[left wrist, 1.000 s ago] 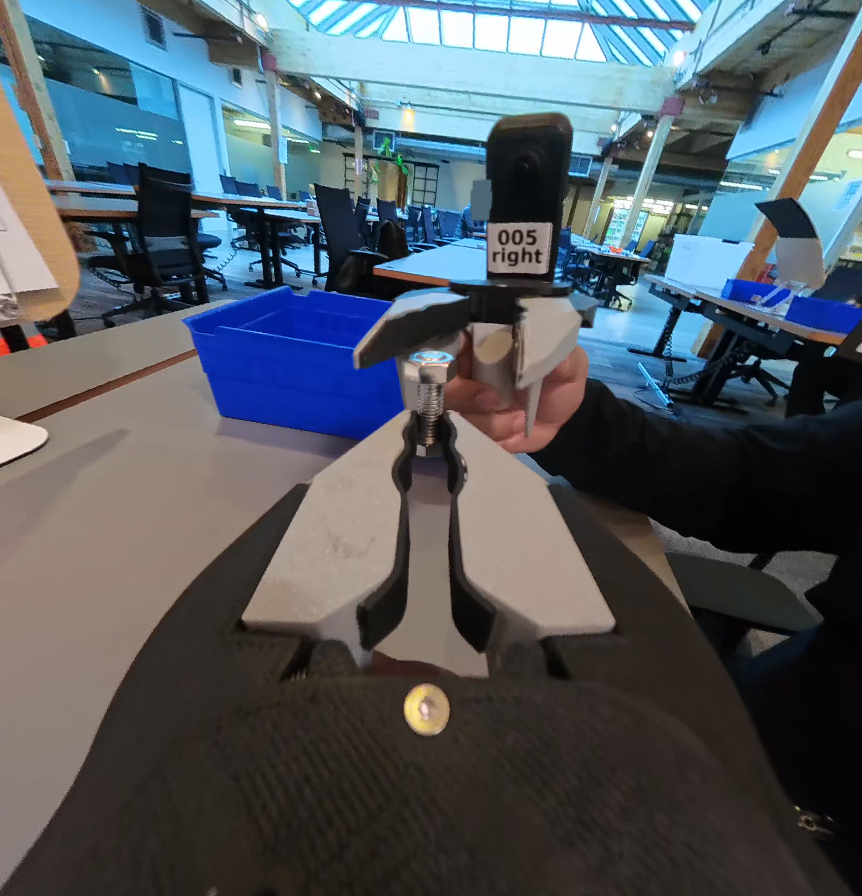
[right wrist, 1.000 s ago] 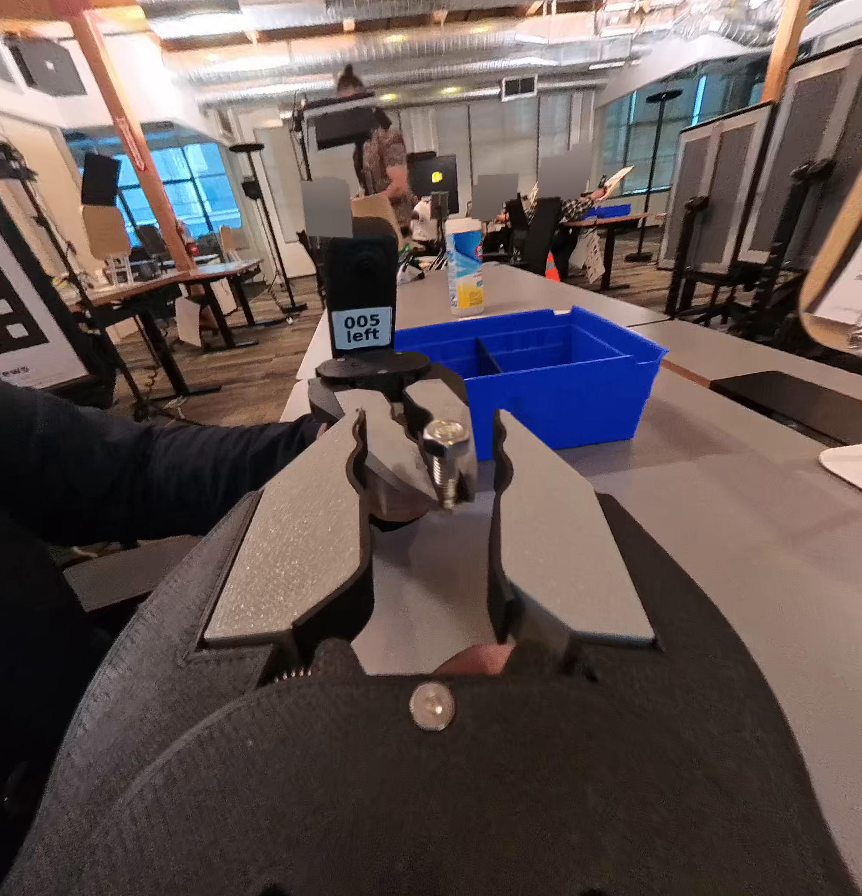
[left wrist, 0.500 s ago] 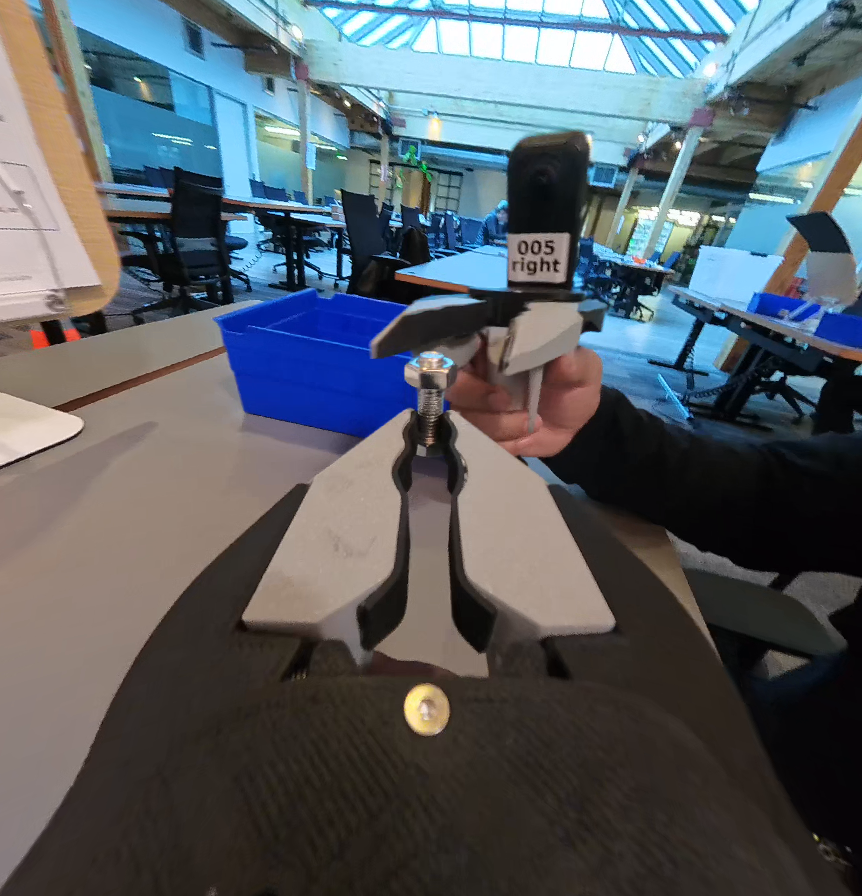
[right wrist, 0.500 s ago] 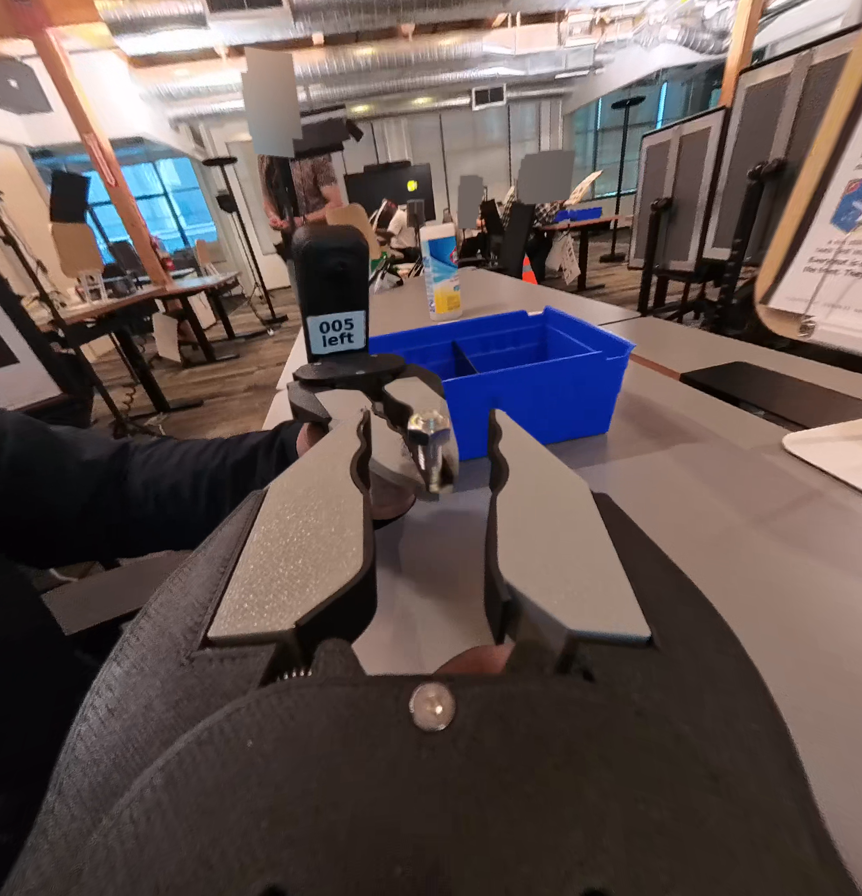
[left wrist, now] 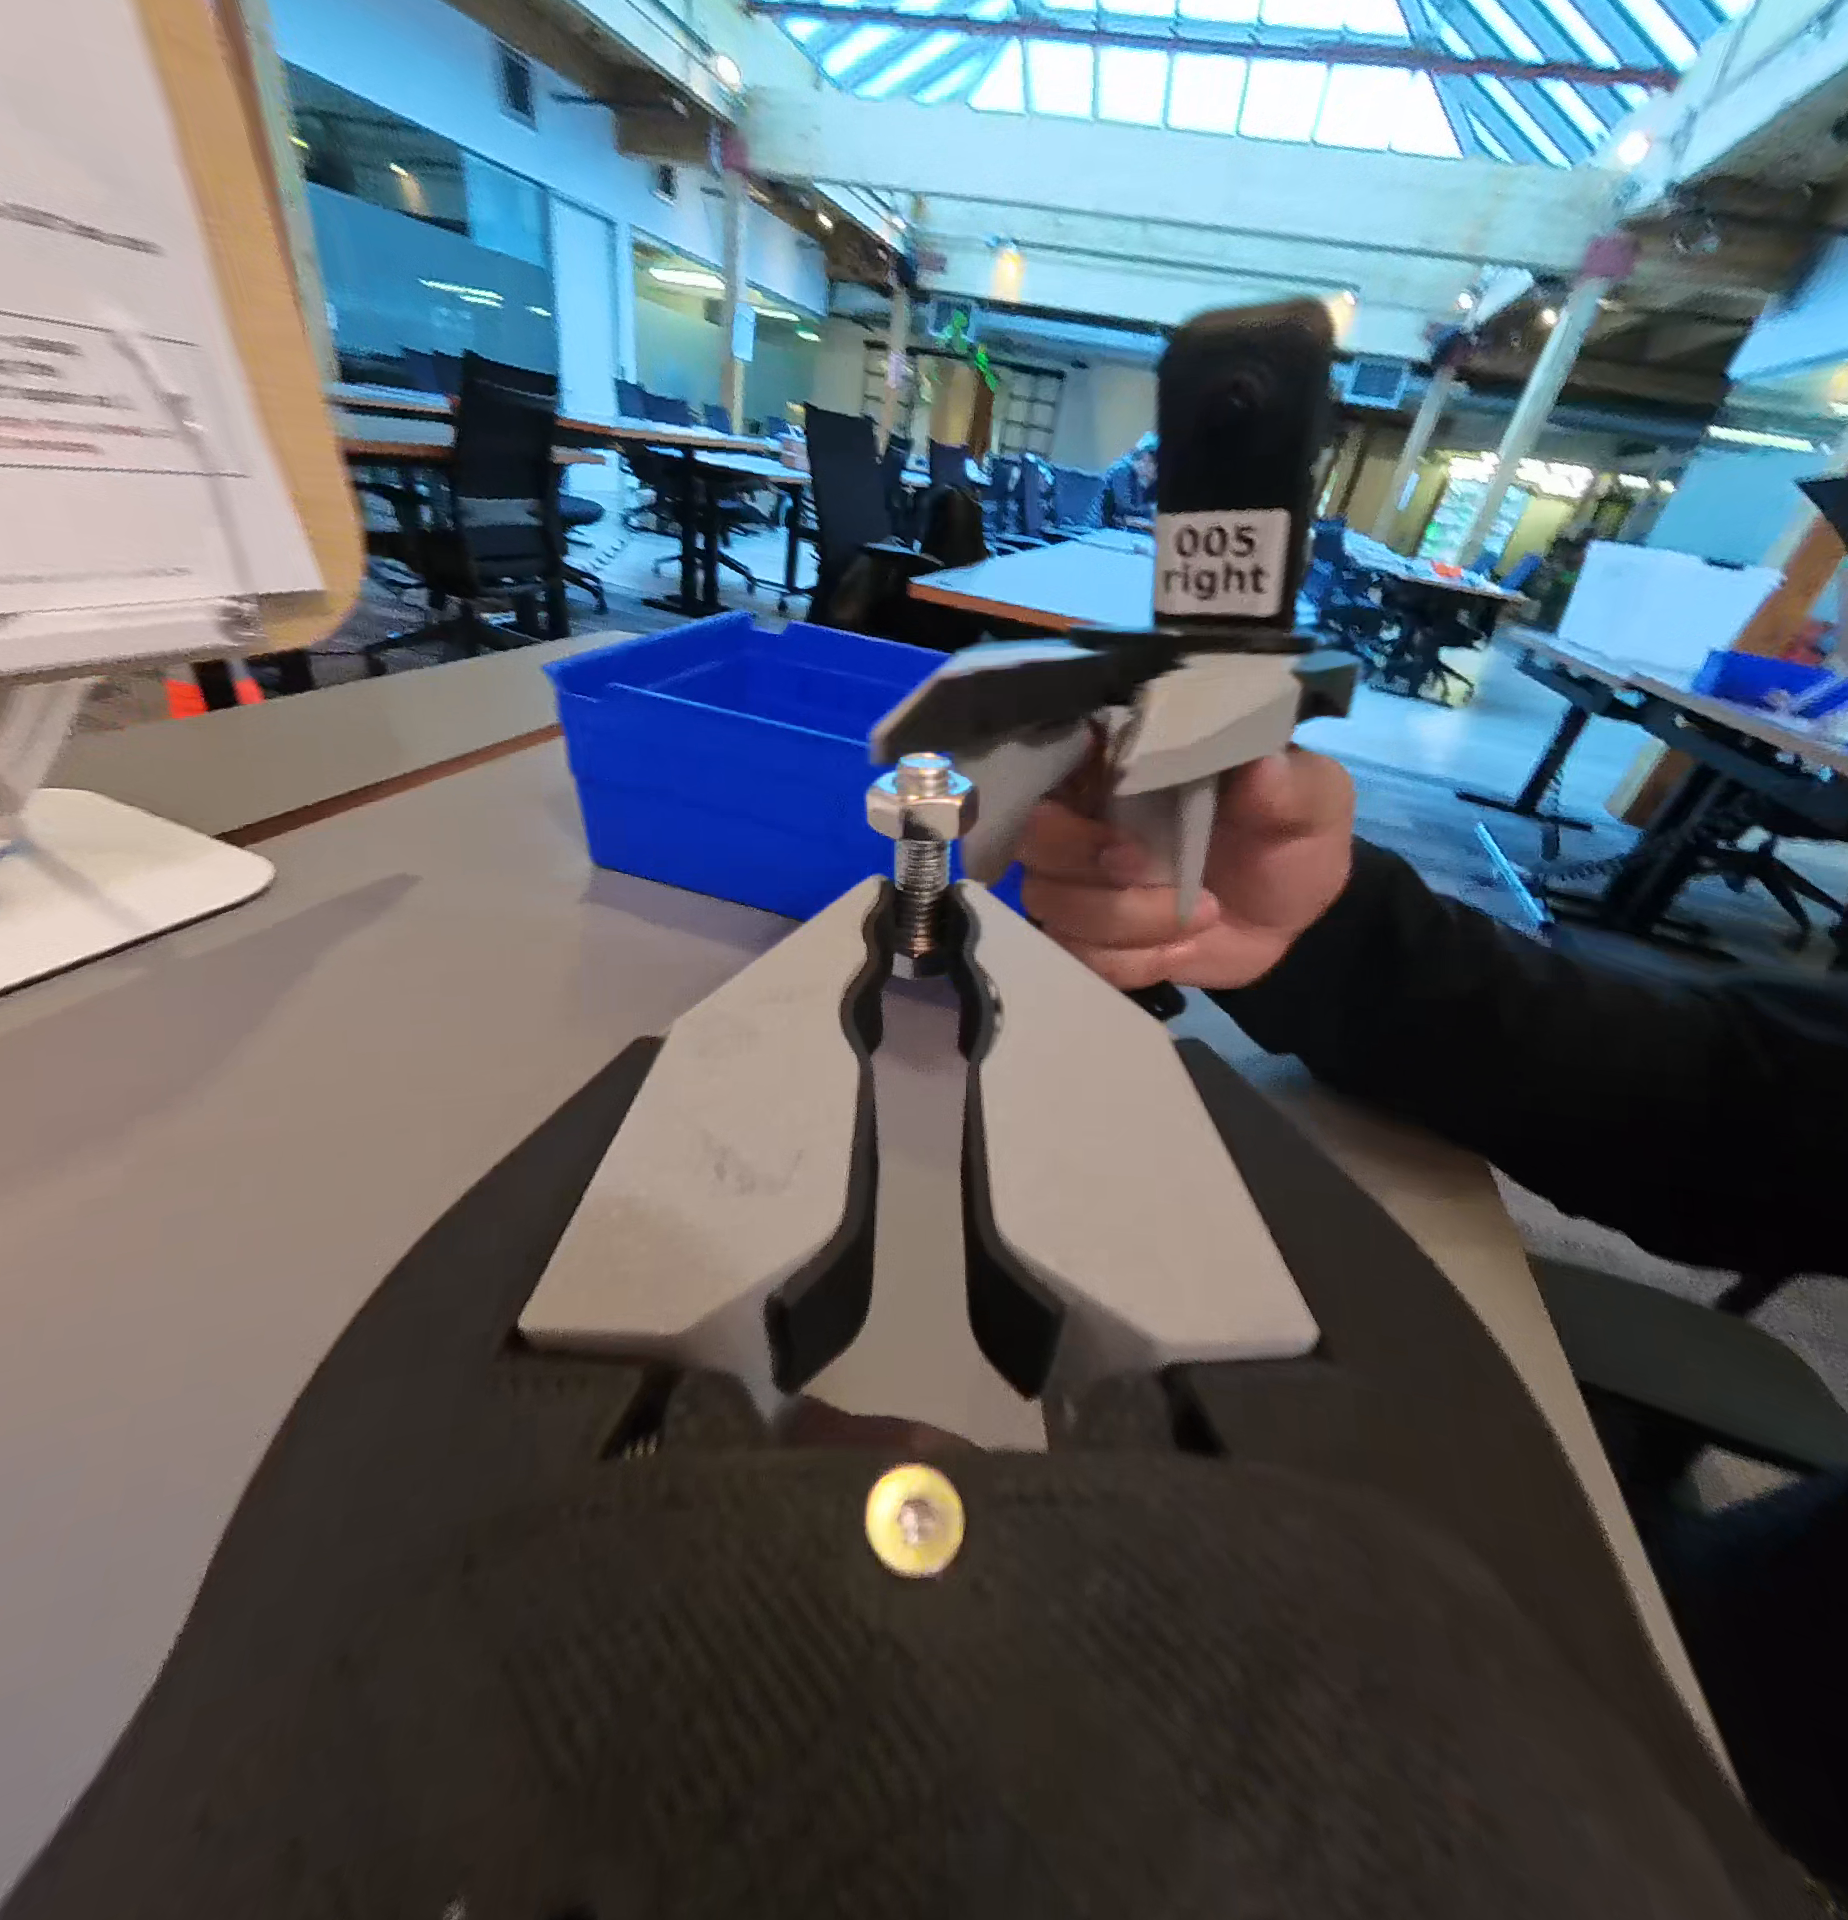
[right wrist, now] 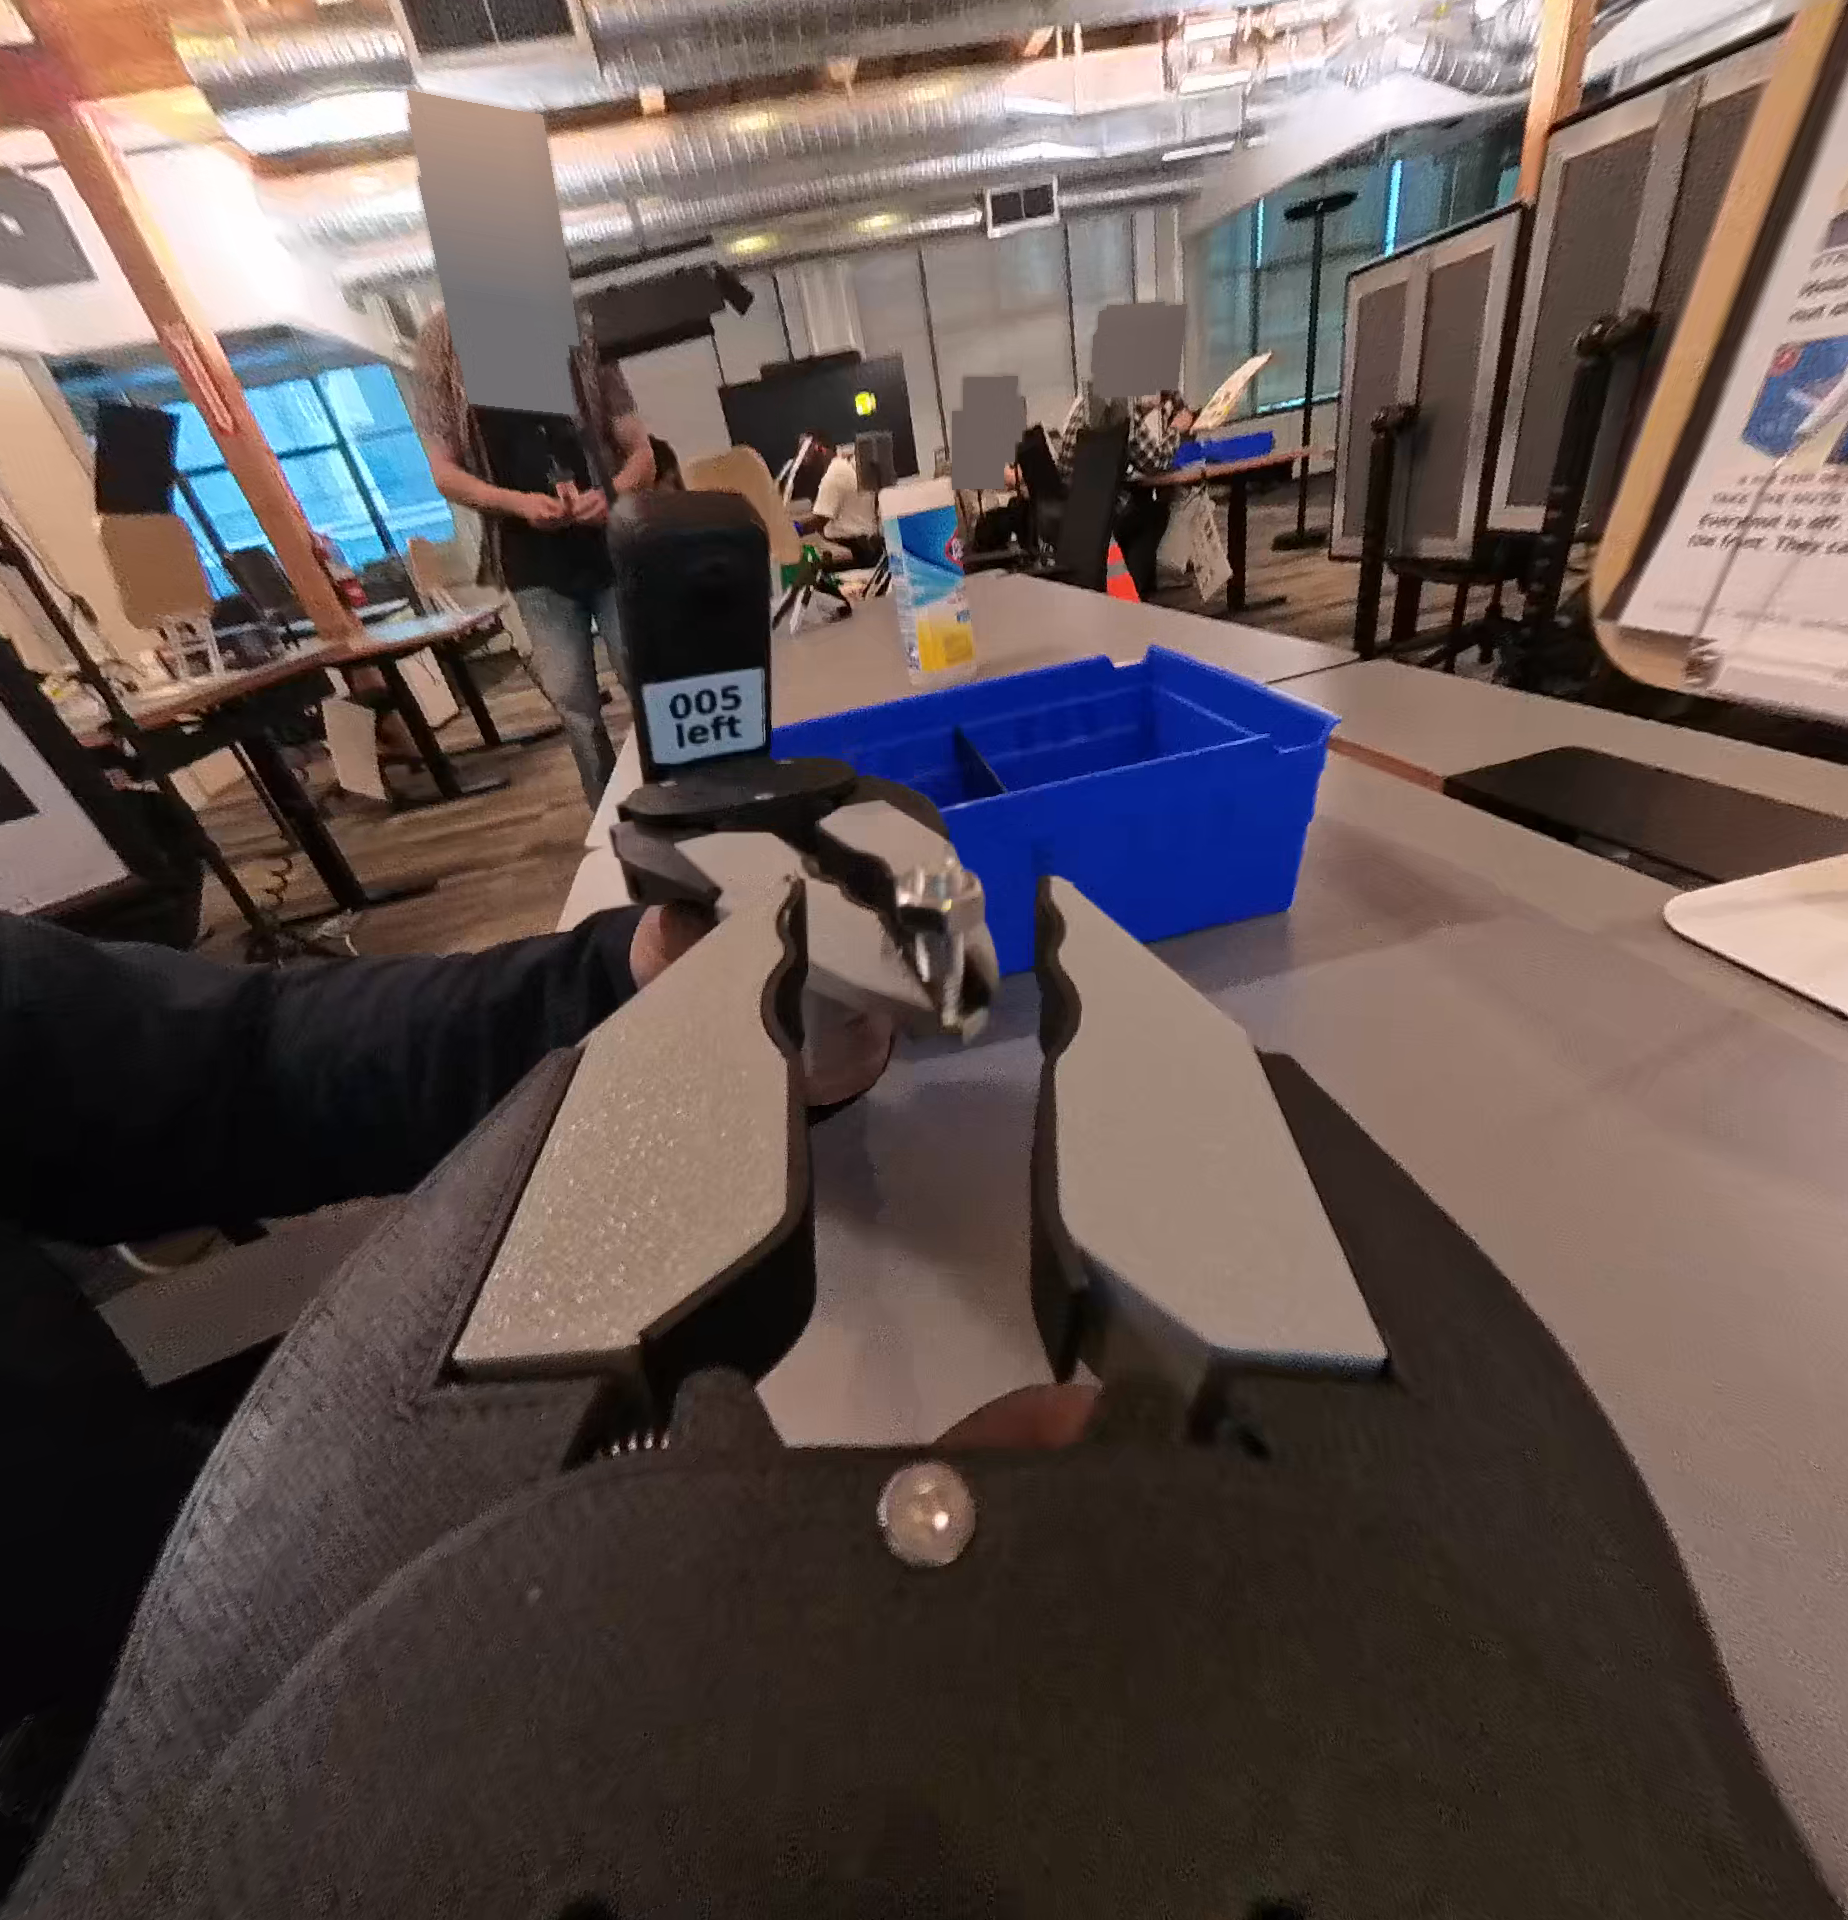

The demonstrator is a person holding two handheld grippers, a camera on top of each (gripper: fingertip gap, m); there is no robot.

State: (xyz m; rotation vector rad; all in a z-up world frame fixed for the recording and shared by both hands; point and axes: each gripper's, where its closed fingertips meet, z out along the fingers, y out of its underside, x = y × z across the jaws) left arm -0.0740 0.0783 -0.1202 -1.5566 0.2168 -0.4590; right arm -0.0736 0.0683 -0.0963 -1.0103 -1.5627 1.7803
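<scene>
My left gripper [left wrist: 922, 928] clamps an upright silver threaded bolt [left wrist: 921, 871] at its fingertips, a hex nut [left wrist: 921, 808] near its top, while my right gripper [right wrist: 915, 940] gapes unclenched just beside it.

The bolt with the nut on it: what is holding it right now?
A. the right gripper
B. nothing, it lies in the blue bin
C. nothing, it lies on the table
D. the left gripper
D: the left gripper is shut on the bolt, which stands up from its fingertips with the nut on top, while the right gripper is open and holds nothing.
</scene>
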